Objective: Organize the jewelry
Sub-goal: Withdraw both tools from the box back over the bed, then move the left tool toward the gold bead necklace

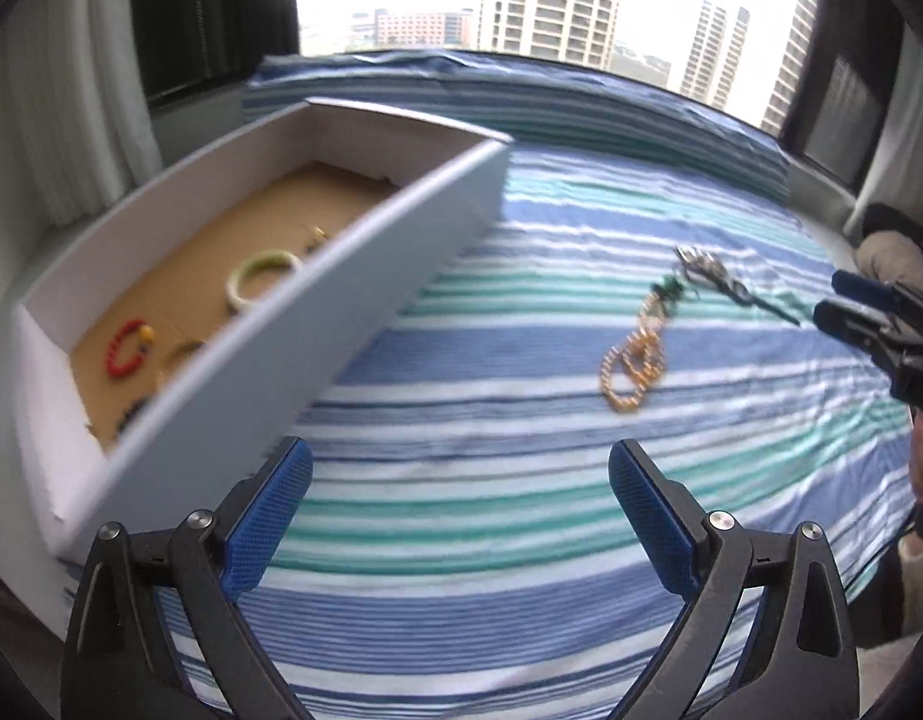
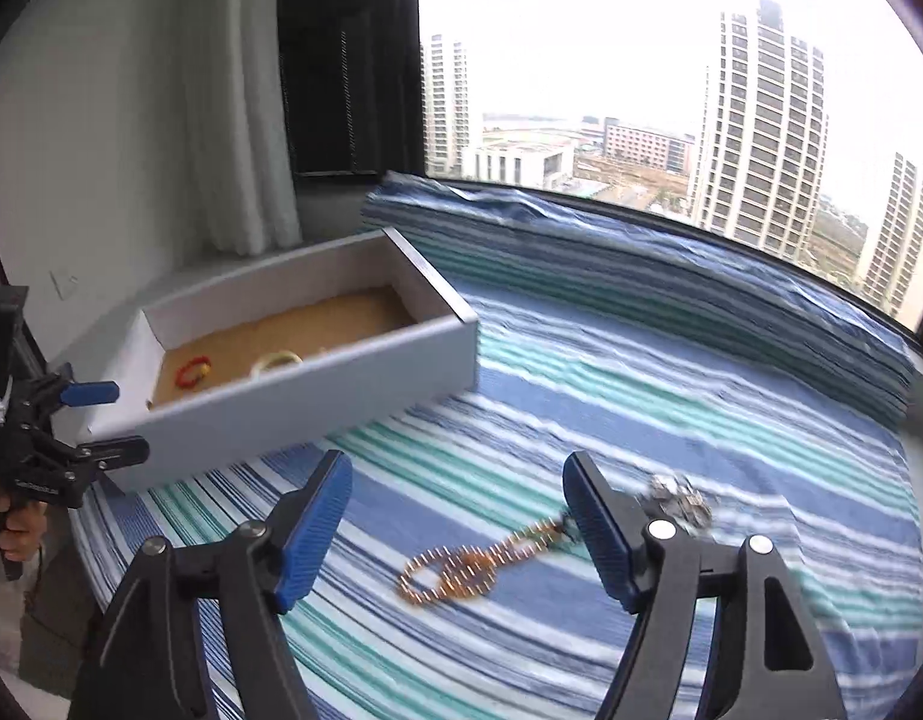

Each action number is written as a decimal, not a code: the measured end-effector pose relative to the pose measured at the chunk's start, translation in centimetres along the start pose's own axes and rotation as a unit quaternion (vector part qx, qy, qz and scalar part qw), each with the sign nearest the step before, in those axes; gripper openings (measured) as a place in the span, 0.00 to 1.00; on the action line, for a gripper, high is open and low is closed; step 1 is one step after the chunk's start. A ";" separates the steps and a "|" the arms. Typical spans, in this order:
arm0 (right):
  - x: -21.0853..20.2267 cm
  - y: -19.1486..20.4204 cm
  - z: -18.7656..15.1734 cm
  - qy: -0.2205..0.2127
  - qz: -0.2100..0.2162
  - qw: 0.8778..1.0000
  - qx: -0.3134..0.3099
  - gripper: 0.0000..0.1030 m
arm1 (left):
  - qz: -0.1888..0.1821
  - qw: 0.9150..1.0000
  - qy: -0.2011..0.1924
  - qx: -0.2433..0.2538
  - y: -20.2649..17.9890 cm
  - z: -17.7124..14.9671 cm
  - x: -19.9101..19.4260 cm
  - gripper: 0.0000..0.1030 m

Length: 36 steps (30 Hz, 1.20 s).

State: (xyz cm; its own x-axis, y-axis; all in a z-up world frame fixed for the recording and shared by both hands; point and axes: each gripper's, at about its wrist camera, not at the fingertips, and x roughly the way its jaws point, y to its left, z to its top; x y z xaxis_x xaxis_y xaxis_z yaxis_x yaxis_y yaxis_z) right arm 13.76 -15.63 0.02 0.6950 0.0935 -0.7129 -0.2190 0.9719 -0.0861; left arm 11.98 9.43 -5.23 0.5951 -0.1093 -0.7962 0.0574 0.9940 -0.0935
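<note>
A white box [image 1: 293,324] [image 2: 317,396] with a brown floor sits on the striped bedspread at the left. In it lie a red bead bracelet [image 1: 125,348] [image 2: 192,372], a pale green bangle [image 1: 262,276] [image 2: 275,361] and other small pieces. An amber bead necklace [image 1: 632,360] [image 2: 467,564] lies on the bedspread, with a silver piece [image 1: 704,267] [image 2: 677,501] beyond it. My left gripper [image 1: 461,516] [image 2: 104,423] is open and empty beside the box. My right gripper [image 2: 458,531] [image 1: 827,300] is open and empty just above the necklace.
The blue, white and teal striped bedspread [image 1: 491,480] [image 2: 671,408] covers the surface up to a large window [image 2: 641,90]. A white curtain [image 2: 233,120] hangs at the left. A raised fold of the bedspread [image 2: 611,258] runs along the window.
</note>
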 end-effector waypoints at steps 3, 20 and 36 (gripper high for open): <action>0.8 -1.4 -6.7 0.055 -0.027 0.998 0.027 0.72 | -0.027 0.999 0.040 0.010 -4.0 -2.7 3.4 0.96; 3.4 -2.8 -18.7 0.106 -0.071 0.988 0.087 0.72 | 0.016 0.997 0.054 0.050 -10.1 -6.9 8.4 1.00; 3.4 -2.5 -19.2 0.082 -0.077 0.990 0.089 0.79 | 0.011 0.997 0.047 0.059 -10.1 -6.9 8.7 0.99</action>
State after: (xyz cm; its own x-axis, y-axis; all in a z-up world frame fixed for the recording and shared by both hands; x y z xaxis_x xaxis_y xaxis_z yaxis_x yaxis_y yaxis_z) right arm 3.52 -21.88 -15.56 0.5877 -0.0802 -0.8051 0.0146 0.9960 -0.0886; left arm 11.01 -1.64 -15.35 0.5193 -0.0820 -0.8507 0.1417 0.9899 -0.0089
